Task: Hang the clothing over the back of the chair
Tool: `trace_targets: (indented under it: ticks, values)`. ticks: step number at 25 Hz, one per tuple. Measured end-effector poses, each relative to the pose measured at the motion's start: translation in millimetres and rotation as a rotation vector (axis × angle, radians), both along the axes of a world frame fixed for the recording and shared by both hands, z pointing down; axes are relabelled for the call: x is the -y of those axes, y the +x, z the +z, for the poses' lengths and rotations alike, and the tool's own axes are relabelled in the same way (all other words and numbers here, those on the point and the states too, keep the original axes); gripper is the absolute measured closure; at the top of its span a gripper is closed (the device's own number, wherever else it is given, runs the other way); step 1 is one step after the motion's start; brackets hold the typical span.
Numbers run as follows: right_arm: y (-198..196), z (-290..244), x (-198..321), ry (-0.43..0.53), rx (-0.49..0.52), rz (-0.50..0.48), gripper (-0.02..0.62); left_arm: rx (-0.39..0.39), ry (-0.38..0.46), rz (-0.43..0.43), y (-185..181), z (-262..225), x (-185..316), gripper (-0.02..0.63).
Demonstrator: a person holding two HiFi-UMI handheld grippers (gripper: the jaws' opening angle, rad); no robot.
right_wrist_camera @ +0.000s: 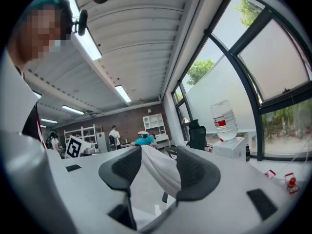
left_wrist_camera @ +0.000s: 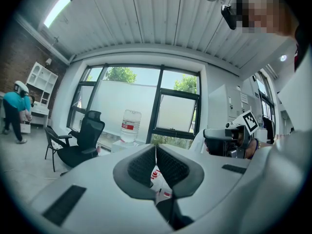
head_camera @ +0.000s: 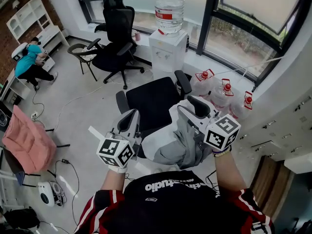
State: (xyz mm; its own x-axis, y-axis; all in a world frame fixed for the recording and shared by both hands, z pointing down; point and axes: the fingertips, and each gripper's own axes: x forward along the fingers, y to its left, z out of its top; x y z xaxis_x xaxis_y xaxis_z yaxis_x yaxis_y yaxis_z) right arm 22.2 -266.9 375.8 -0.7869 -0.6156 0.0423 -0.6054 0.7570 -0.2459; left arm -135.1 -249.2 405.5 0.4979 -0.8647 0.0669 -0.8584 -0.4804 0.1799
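Observation:
A black office chair [head_camera: 151,99] stands right in front of me. A grey and white piece of clothing [head_camera: 181,141] lies draped over its near edge, the chair's back. My right gripper [head_camera: 192,109] is at the top right of the clothing. In the right gripper view its jaws [right_wrist_camera: 160,151] stand open, with a white fold of the clothing [right_wrist_camera: 163,172] lying loosely between them. My left gripper [head_camera: 130,117] is at the chair's left side, beside the cloth. In the left gripper view its jaws [left_wrist_camera: 156,149] are shut with nothing between them.
Behind the chair stands a white water dispenser [head_camera: 168,47] carrying a big bottle [head_camera: 169,5]. Spare water jugs [head_camera: 222,94] sit by the window at right. A second black chair [head_camera: 115,39] is at the back, a pink seat [head_camera: 27,141] at left. Cables cross the floor.

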Motion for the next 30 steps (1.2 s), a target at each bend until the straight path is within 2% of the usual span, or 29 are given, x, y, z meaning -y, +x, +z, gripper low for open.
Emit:
trace_targets:
  ticks: [7, 13, 30]
  values:
    - [-6.0, -10.1, -4.4, -0.027, 0.113, -0.079, 0.348, -0.005, -0.004, -0.003, 2.6, 2.6, 2.0, 0.58]
    - [-7.3, -8.6, -2.6, 0.008, 0.054, -0.045, 0.348, -0.003, 0.006, -0.012, -2.8, -0.4, 0.7, 0.58]
    - [-2.1, -7.7, -1.8, 0.032, 0.019, 0.007, 0.35, -0.003, 0.017, -0.012, -4.9, -6.5, 0.0, 0.58]
